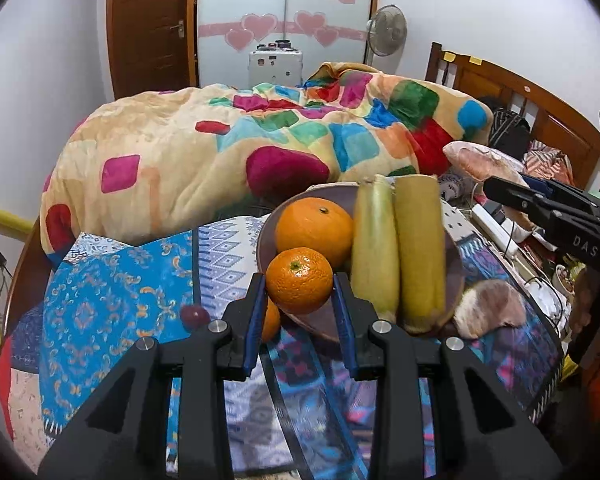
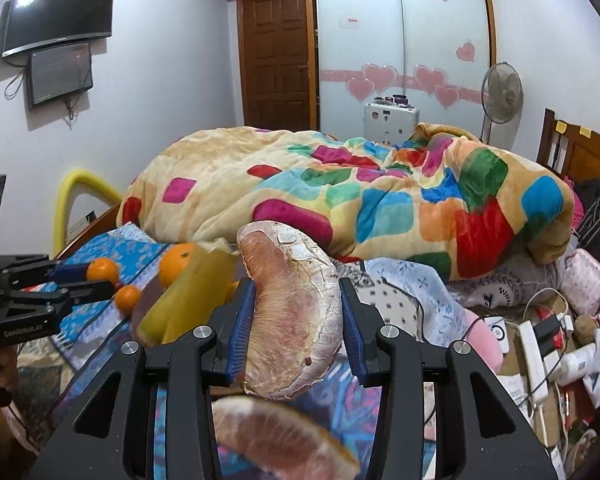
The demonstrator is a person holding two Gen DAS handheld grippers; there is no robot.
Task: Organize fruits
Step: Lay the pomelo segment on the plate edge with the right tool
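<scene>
My left gripper (image 1: 299,280) is shut on a small orange (image 1: 299,280) and holds it at the near rim of a brown bowl (image 1: 456,272). The bowl holds a bigger orange (image 1: 314,226) and two corn cobs (image 1: 396,248). Another orange (image 1: 271,319) and a red grape (image 1: 194,315) lie on the cloth beside the bowl. A pomelo segment (image 1: 490,307) lies to the right of the bowl. My right gripper (image 2: 296,288) is shut on a pomelo segment (image 2: 294,308) and holds it above the cloth. A second pomelo segment (image 2: 284,436) lies below it.
A patterned blue cloth (image 1: 112,292) covers the table. A colourful quilt (image 1: 260,148) on a bed lies behind. Power strips and cables (image 2: 540,344) clutter the right side. The left gripper shows at the left edge of the right wrist view (image 2: 84,282).
</scene>
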